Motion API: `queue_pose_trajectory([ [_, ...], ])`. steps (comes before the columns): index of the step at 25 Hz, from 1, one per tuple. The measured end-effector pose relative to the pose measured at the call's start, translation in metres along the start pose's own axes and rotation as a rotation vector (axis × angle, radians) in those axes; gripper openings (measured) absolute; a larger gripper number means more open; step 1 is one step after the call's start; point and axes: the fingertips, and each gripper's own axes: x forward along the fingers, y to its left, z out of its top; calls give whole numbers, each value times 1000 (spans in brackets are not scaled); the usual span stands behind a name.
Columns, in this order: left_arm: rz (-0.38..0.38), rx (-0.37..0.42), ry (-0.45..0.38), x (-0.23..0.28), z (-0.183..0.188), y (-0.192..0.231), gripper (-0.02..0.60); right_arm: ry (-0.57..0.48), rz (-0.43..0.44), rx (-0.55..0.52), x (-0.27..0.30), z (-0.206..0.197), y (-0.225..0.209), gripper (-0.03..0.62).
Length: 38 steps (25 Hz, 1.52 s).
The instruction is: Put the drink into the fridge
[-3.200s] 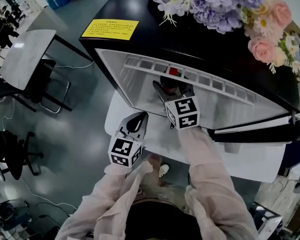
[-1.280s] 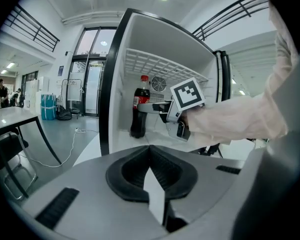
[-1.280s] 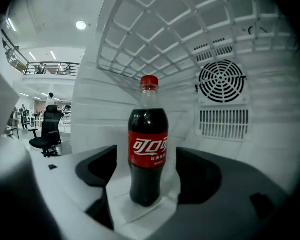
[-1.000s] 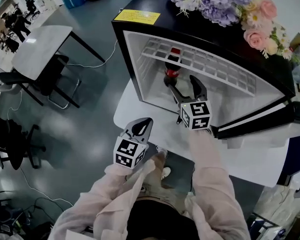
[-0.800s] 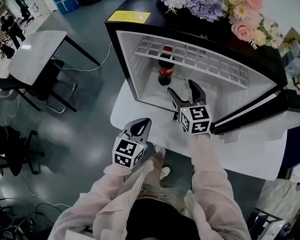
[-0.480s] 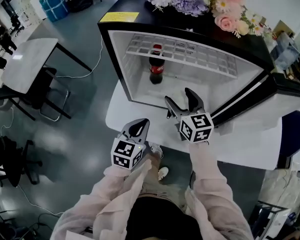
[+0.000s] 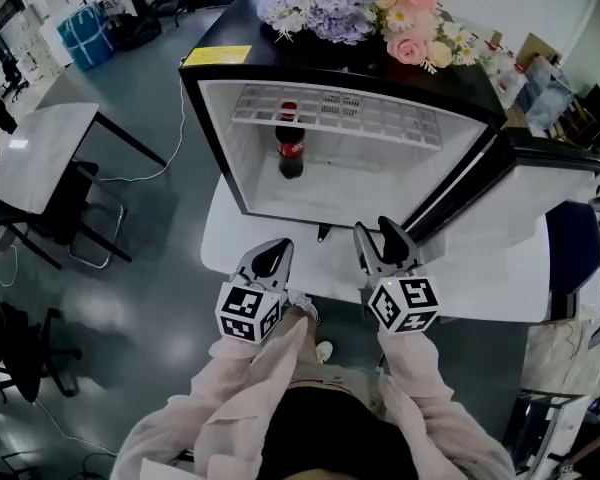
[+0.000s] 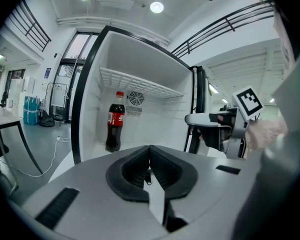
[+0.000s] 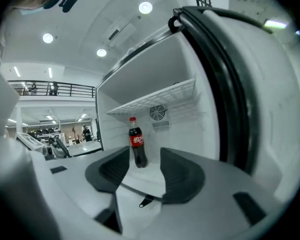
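A cola bottle (image 7: pixel 290 148) with a red cap stands upright at the back left of the open white fridge (image 7: pixel 223 148), under its wire shelf (image 7: pixel 350 114). It also shows in the left gripper view as the bottle (image 8: pixel 115 122) and in the right gripper view as the bottle (image 9: pixel 136 144). My right gripper (image 7: pixel 378 236) hangs in front of the fridge, well short of the bottle; its jaws are closing with nothing between them (image 9: pixel 142 160). My left gripper (image 7: pixel 271 256) is beside it, lower left, shut and empty (image 8: pixel 150 155).
The fridge door (image 7: pixel 525 193) stands swung open to the right. Flowers (image 7: pixel 350 3) and a yellow label (image 7: pixel 218 56) sit on the black fridge top. The fridge rests on a white table (image 7: pixel 218 253). A grey table (image 7: pixel 35 153) and chairs stand at left.
My right gripper has drawn back out of the fridge, away from the bottle, and its jaws have narrowed. The bottle stays standing inside. The left gripper has barely moved.
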Motion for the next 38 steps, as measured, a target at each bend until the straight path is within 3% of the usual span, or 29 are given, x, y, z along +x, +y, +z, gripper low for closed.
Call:
queue_pose_trajectory([
  [5, -26, 6, -23, 4, 9, -12, 11, -51, -46, -23, -39, 17, -8, 148],
  [12, -66, 10, -51, 8, 19, -30, 11, -99, -156, -74, -77, 18, -23, 13],
  [18, -92, 18, -57, 12, 23, -41, 11, -117, -207, -49, -88, 13, -38, 9],
  [38, -78, 20, -33, 11, 13, -43, 11, -80, -234, -35, -98, -1, -41, 9],
])
